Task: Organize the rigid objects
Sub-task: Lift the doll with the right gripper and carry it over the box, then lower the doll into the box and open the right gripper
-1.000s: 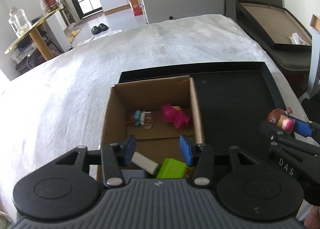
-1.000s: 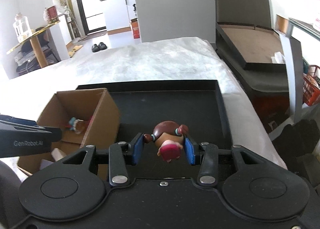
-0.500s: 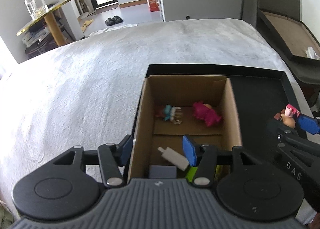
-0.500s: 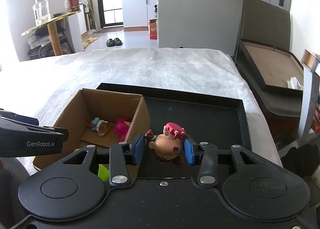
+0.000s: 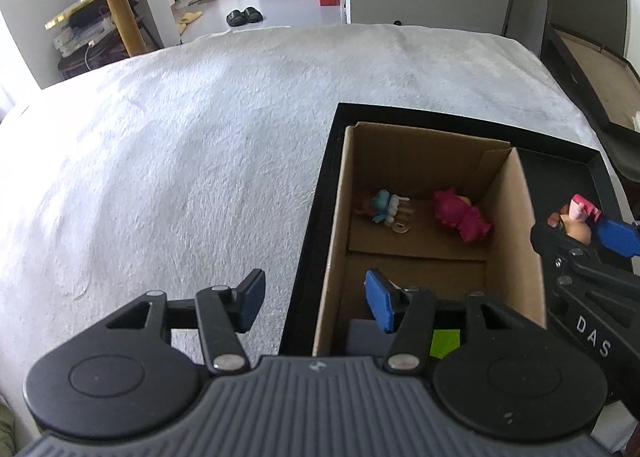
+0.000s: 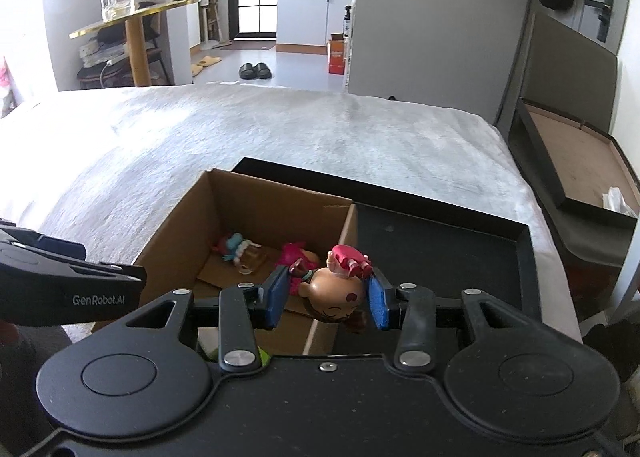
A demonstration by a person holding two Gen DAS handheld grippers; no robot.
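We carry a small hard plastic doll (image 6: 334, 291), round-headed with a pink bow, pinched head-down between the blue pads of our right gripper (image 6: 328, 299), just above the right wall of an open cardboard box (image 6: 256, 209), likely so it can drop inside. The box sits in a shallow black tray (image 6: 480, 241) on a nubbly white bedcover (image 5: 180, 161). Two more small dolls, one blue (image 5: 384, 207), one pink (image 5: 460, 215), lie on its flat brown floor. Our left gripper (image 5: 314, 303) is spread and empty, straddling the box's left wall, perhaps to steady it.
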